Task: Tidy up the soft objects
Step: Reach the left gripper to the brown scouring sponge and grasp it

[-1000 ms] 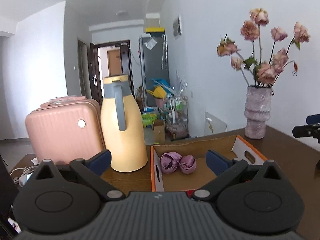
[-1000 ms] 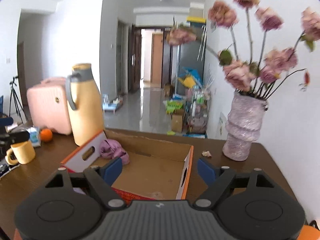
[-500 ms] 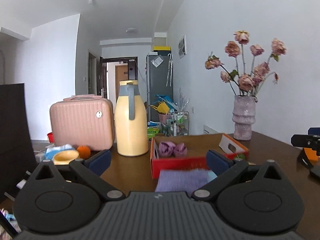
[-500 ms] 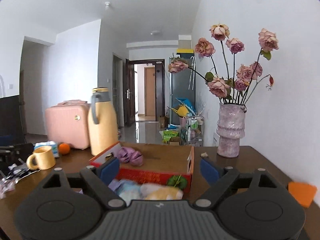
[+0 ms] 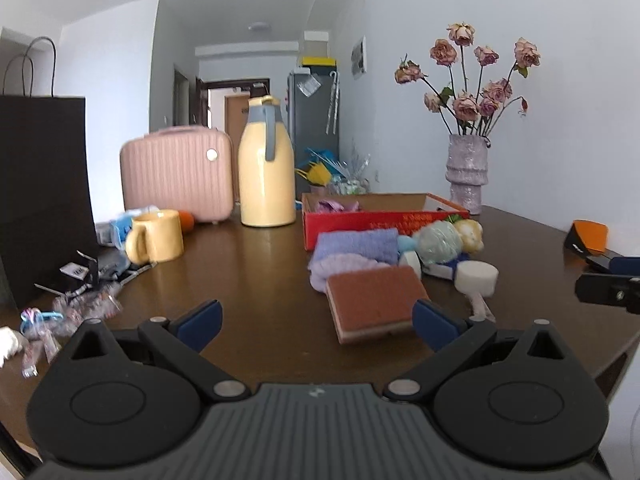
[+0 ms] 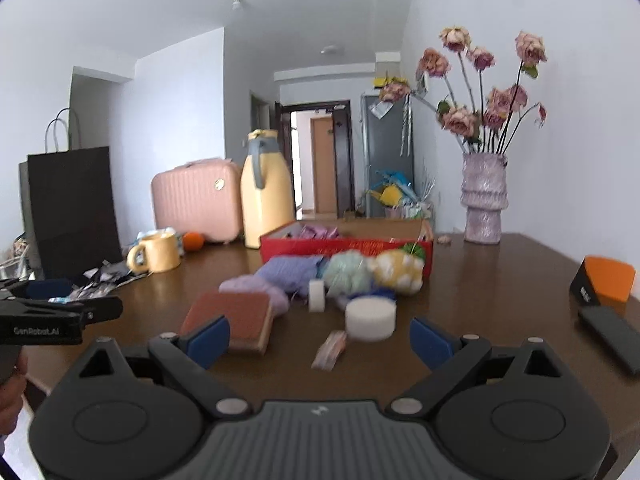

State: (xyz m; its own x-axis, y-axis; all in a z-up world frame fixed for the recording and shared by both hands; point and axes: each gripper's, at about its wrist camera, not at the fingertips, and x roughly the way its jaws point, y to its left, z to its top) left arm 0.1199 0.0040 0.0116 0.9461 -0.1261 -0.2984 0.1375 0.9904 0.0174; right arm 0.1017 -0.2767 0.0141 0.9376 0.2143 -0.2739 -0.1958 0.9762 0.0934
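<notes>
A red cardboard box stands on the dark table with a purple scrunchie inside. In front of it lie soft things: a folded purple towel, a lilac cloth, a brown sponge, a green plush, a yellow plush and white foam rounds. My left gripper is open and empty, just short of the sponge. My right gripper is open and empty, near the sponge and foam round.
A yellow thermos, pink case, yellow mug, orange fruit and black paper bag stand at left. A vase of dried roses is at back right. An orange-black item lies at right.
Both grippers have pulled back from over the box toward the table's near edge. The pile of soft things in front of the box has come into view. Both stay open.
</notes>
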